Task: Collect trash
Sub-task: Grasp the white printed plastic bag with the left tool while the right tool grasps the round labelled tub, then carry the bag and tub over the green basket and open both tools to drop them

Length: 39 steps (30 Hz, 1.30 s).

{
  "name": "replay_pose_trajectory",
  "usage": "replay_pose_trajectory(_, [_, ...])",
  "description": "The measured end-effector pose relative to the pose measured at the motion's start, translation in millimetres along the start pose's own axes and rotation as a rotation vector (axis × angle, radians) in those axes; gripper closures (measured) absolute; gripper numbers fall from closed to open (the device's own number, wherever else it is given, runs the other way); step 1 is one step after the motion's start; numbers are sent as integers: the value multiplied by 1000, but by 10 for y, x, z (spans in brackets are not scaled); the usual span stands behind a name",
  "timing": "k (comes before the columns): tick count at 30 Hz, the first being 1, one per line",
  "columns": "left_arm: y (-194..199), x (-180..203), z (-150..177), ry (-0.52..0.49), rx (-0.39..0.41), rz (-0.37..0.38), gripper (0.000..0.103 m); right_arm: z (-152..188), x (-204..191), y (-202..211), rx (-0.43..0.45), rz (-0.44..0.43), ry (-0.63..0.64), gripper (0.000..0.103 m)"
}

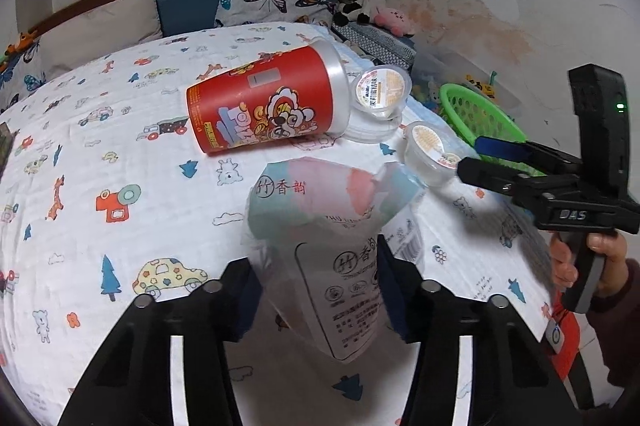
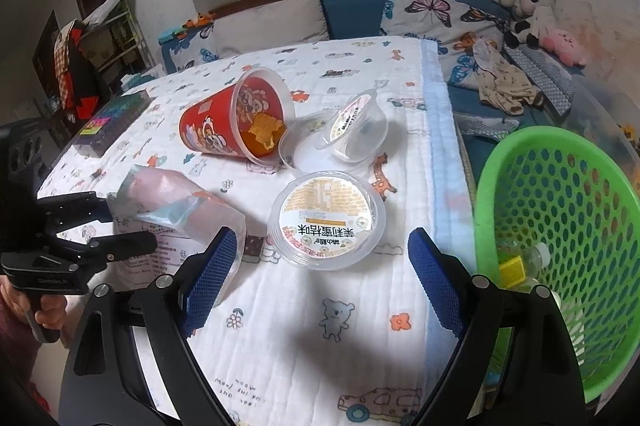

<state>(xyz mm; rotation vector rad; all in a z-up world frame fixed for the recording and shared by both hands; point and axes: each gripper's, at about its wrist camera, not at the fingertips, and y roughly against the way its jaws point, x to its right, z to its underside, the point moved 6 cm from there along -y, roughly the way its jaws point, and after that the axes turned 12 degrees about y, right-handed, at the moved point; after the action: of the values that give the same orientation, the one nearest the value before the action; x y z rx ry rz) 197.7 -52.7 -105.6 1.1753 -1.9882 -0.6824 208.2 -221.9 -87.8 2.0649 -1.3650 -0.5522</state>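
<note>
My left gripper (image 1: 316,290) is shut on a crumpled clear plastic wrapper (image 1: 328,226) with pink and teal print, held just above the bed; it also shows in the right wrist view (image 2: 176,218). My right gripper (image 2: 320,274) is open and empty, with a sealed jelly cup (image 2: 326,220) just ahead between the fingers. A red cup (image 2: 232,121) lies on its side with a second clear cup (image 2: 356,129) and a lid beside it. The green basket (image 2: 560,226) stands to the right of the bed.
A printed white blanket (image 2: 320,326) covers the bed. A dark box (image 2: 112,117) lies at its far left. Pillows, clothes and plush toys (image 2: 528,13) lie beyond. The basket holds a bottle (image 2: 528,258) and a yellow item.
</note>
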Motion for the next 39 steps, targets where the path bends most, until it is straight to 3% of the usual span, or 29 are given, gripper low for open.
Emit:
replay_pose_trajectory(8, [88, -15, 20, 6, 9, 17, 71, -6, 31, -210, -30, 13, 8, 17])
replay_pose_trajectory(17, [249, -33, -5, 19, 37, 27, 71, -7, 80, -353, -56, 15, -13, 33])
replay_pose_trajectory(31, [334, 140, -161, 10, 63, 72, 72, 0, 161, -33, -2, 32, -31, 37])
replay_pose_trajectory(39, [236, 438, -310, -22, 57, 110, 72, 110, 501, 282, 24, 97, -89, 37])
